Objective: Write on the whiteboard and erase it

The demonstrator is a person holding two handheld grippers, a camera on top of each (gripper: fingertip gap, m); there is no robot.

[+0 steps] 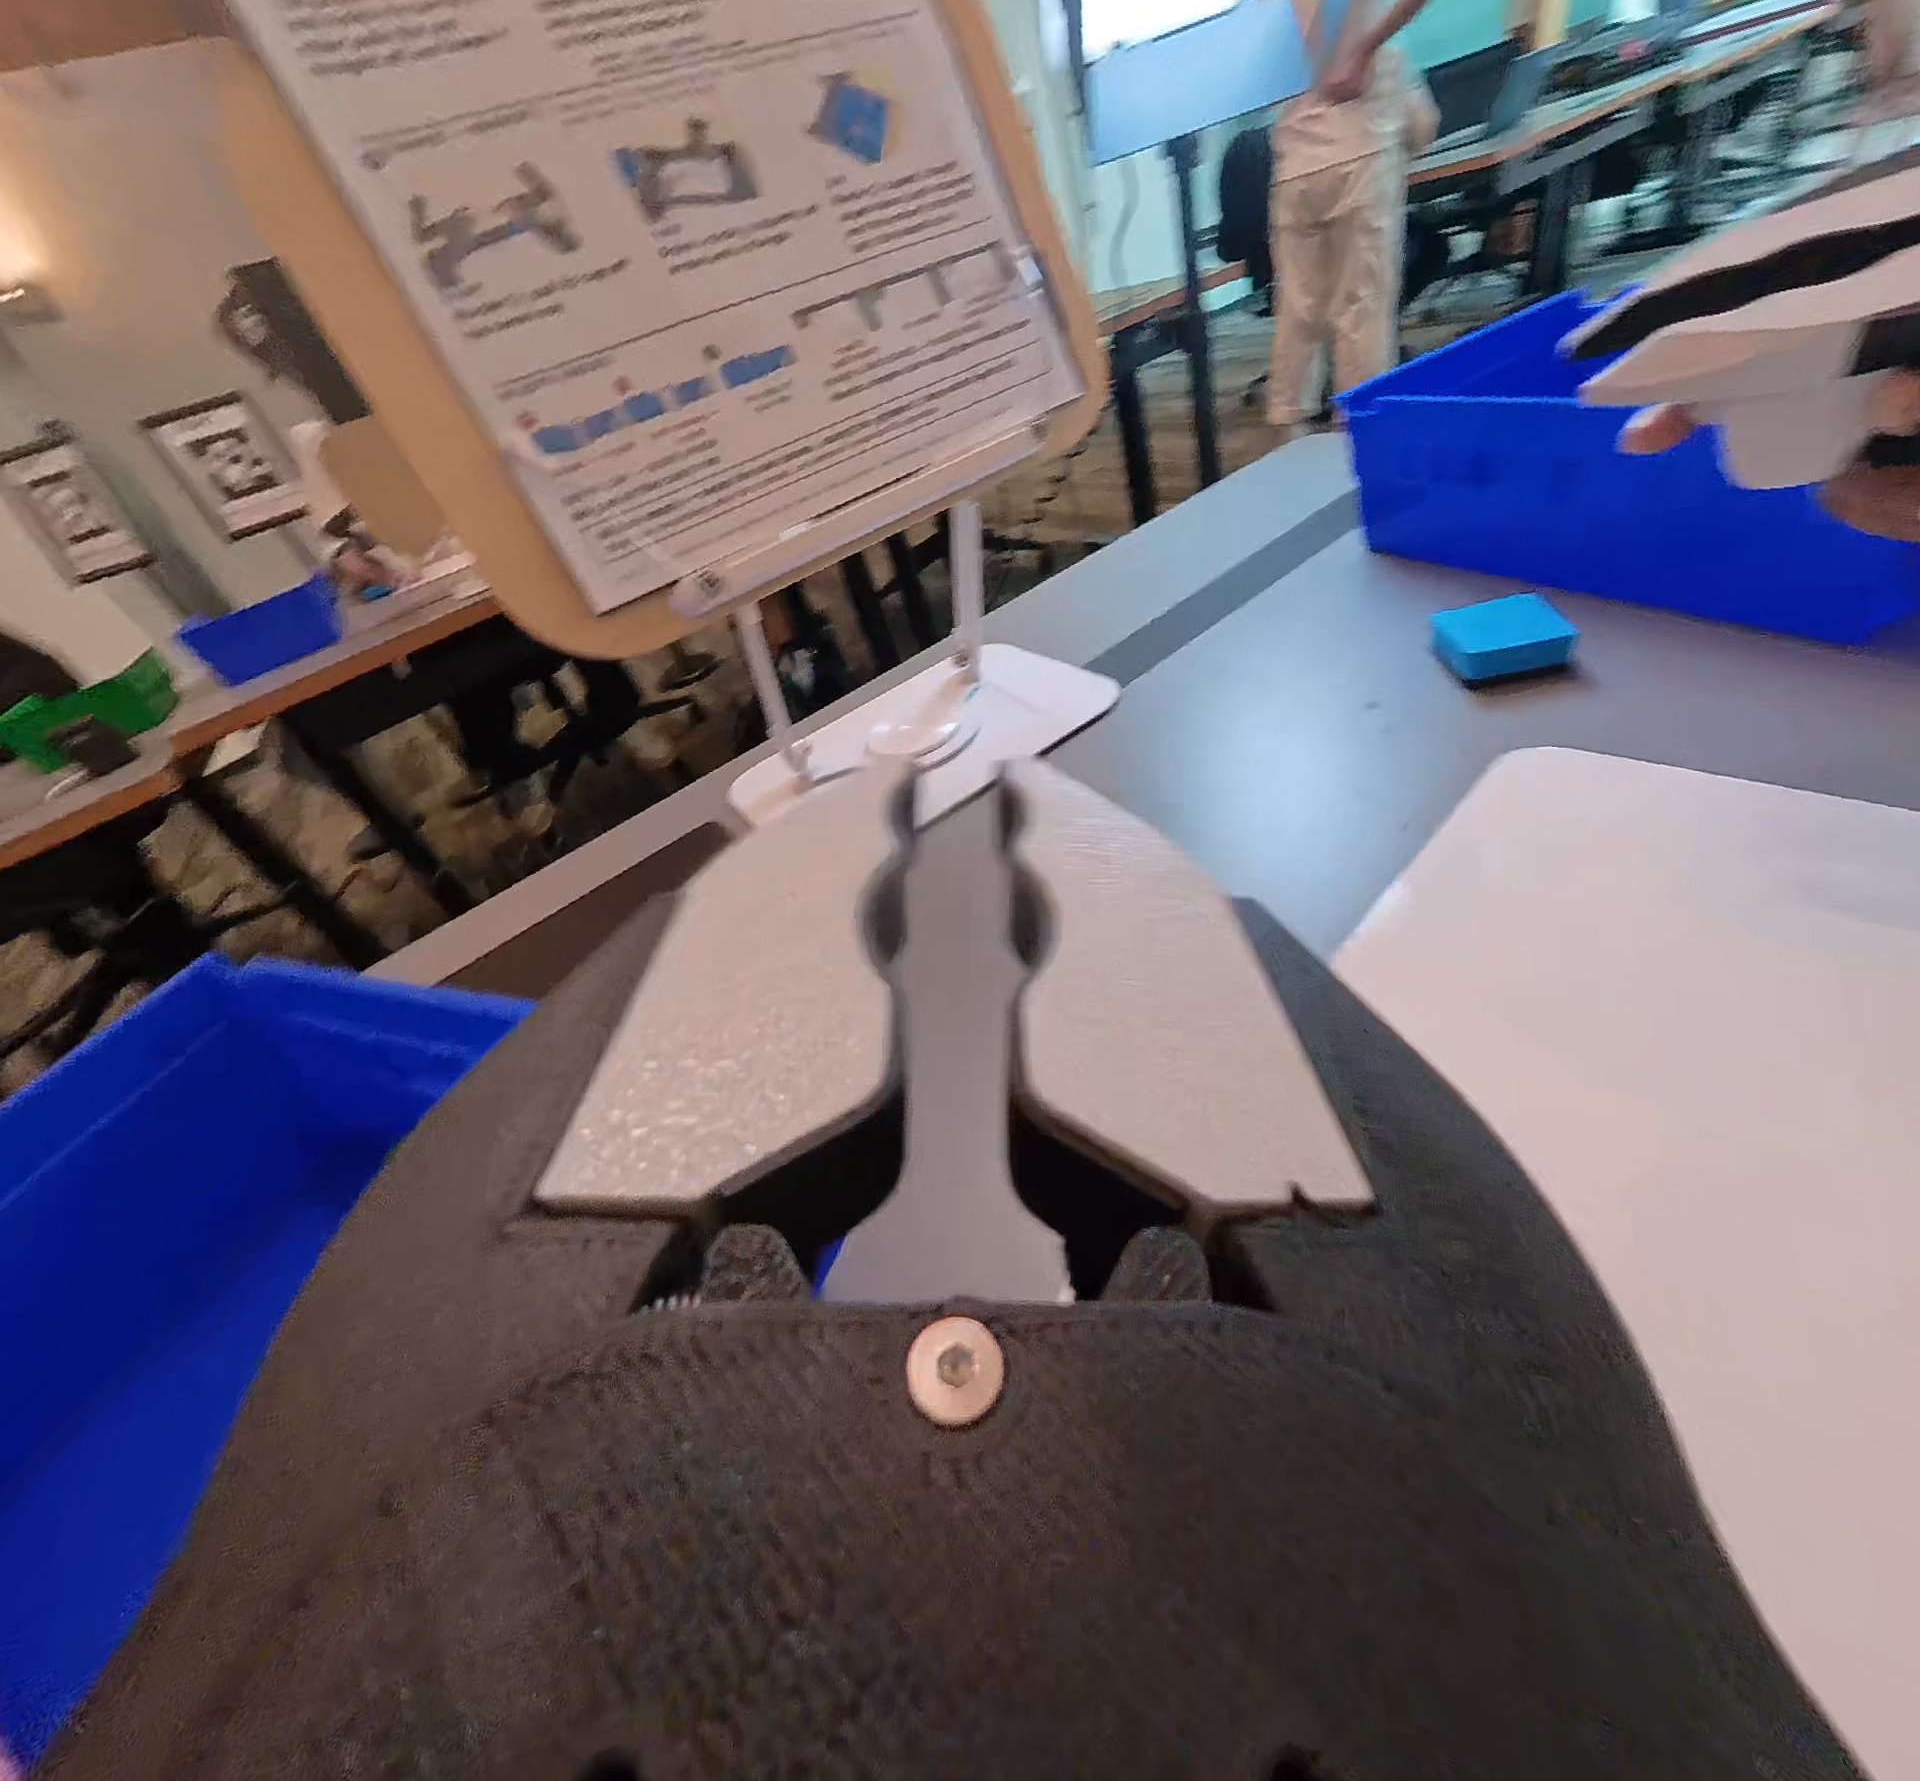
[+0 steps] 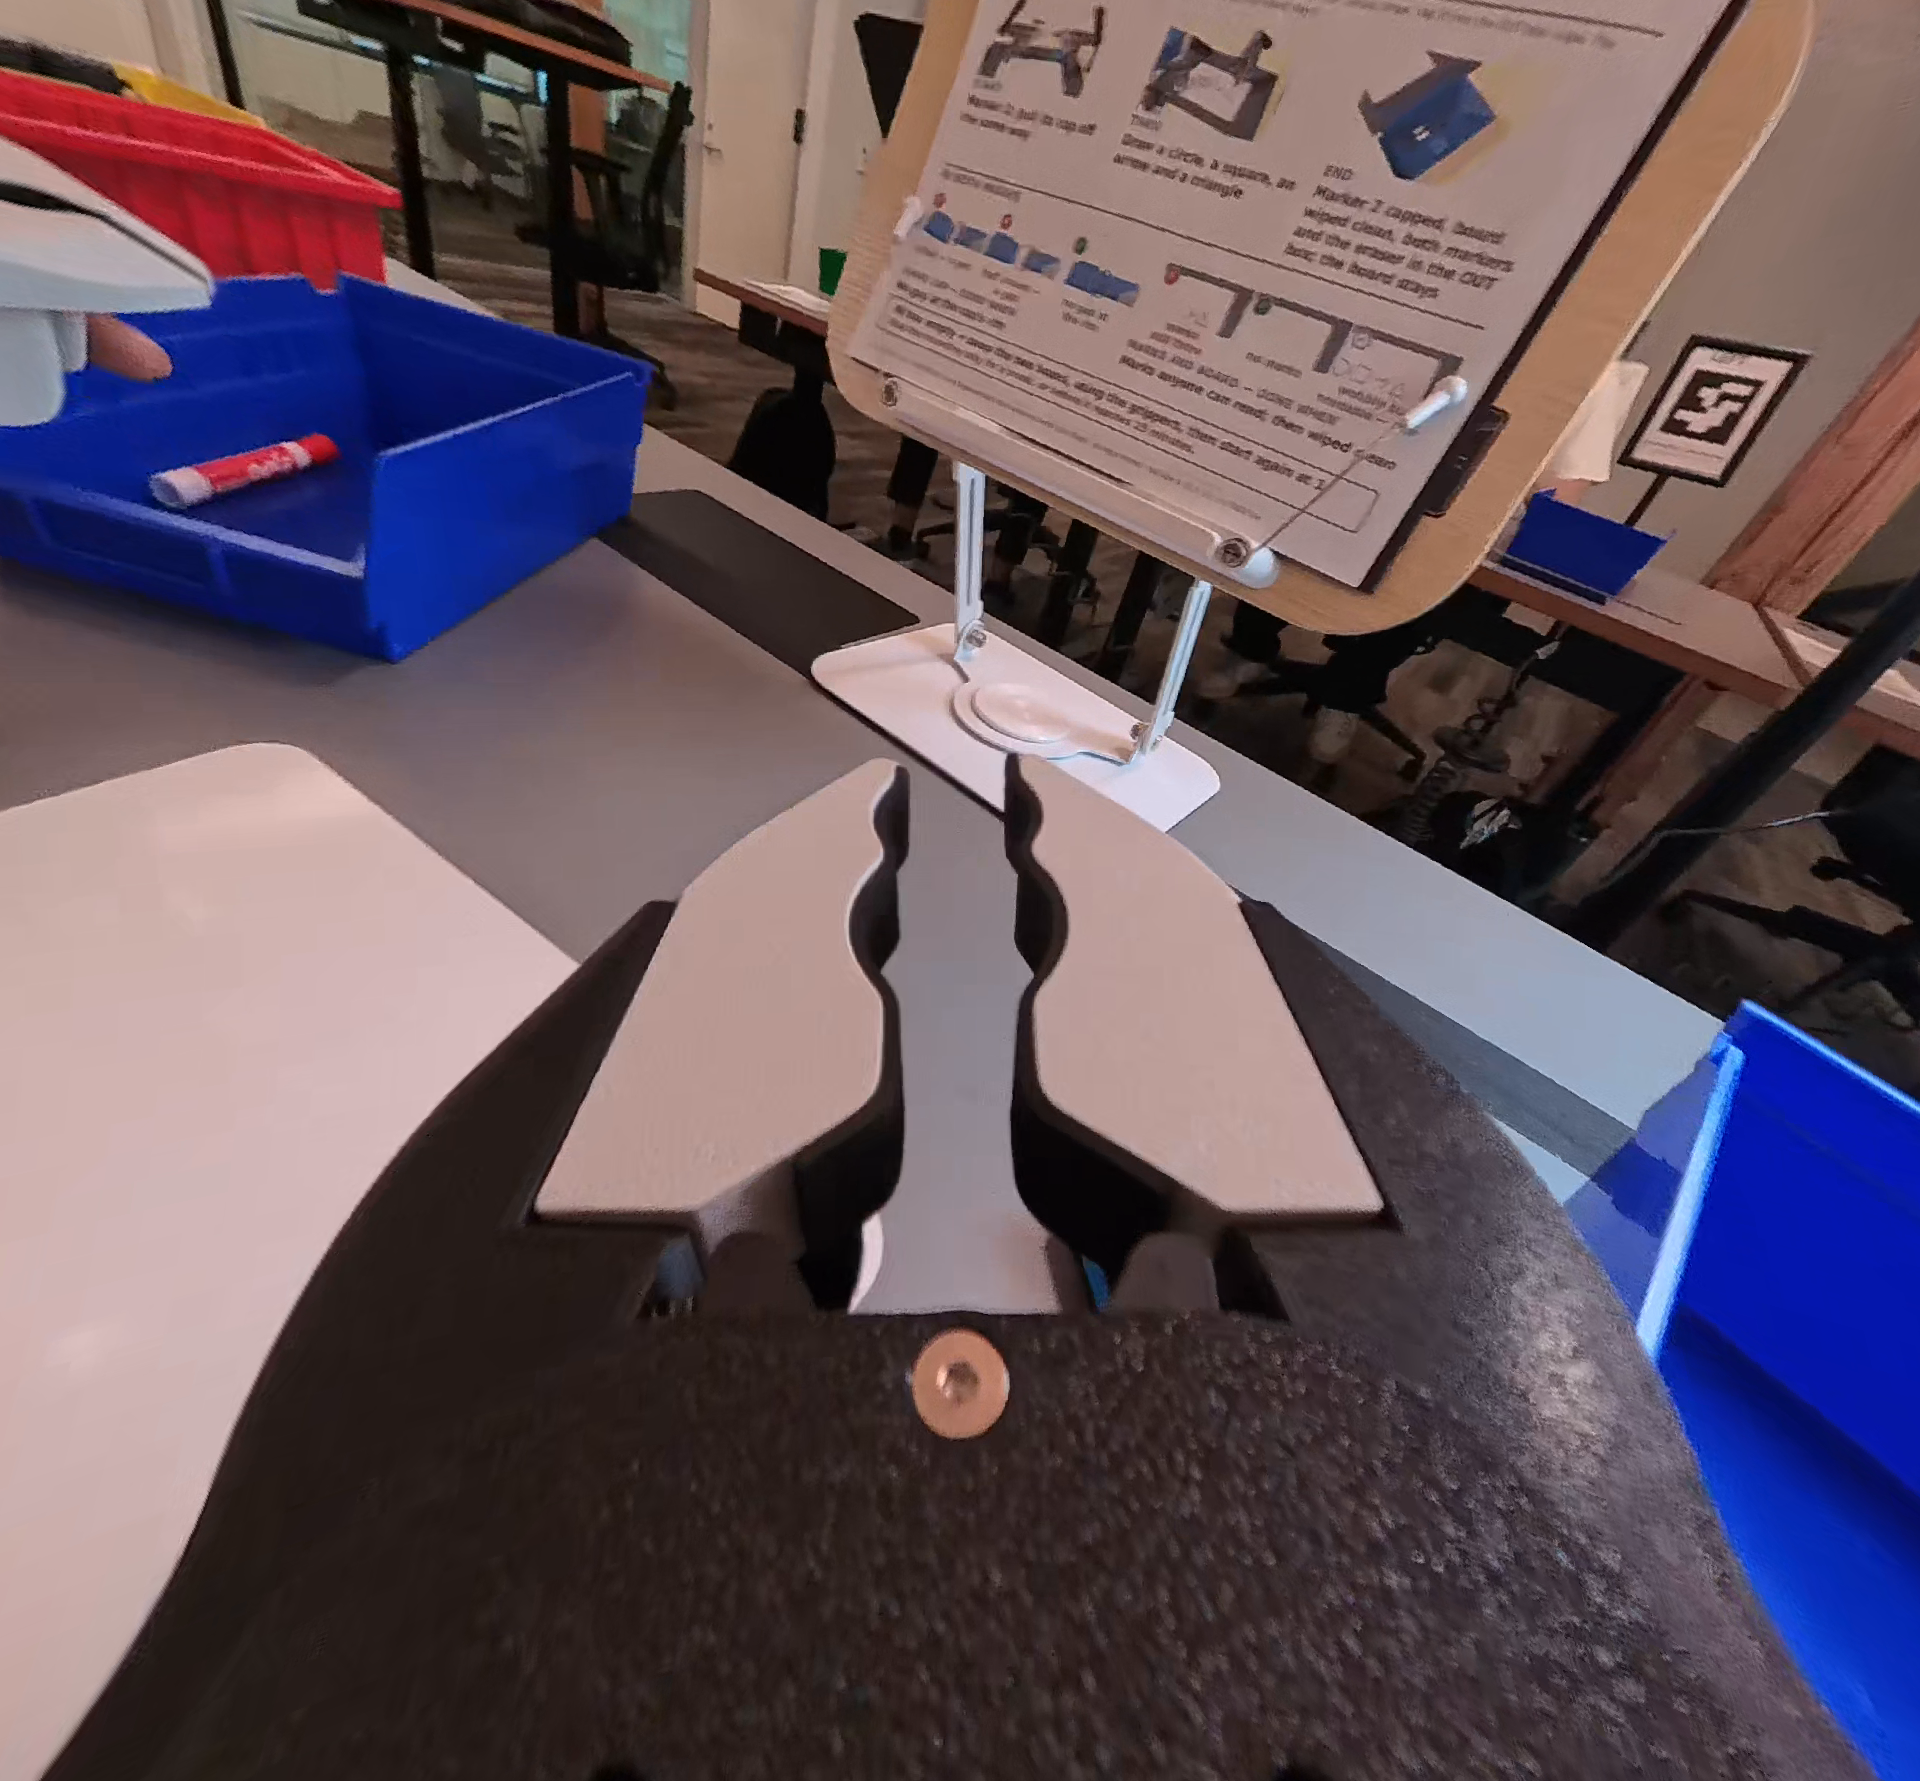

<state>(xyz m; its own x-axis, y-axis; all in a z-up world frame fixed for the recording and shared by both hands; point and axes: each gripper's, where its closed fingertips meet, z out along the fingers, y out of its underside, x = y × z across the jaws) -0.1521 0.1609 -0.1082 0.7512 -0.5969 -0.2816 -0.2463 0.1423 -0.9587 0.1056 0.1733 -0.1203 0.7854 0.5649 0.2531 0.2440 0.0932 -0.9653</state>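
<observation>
Whiteboard (image 2: pixel 208 952) lies left of the right gripper (image 2: pixel 954 786) (fingers slightly apart, empty); left gripper (image 1: pixel 956 796) likewise

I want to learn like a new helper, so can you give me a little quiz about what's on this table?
1. True or false: the red marker lies inside a blue bin.
2. What colour is the eraser on the table?
3. The right tool holds: A) a marker, B) the eraser, C) nothing.

Key: 1 true; 2 blue; 3 C.
</observation>
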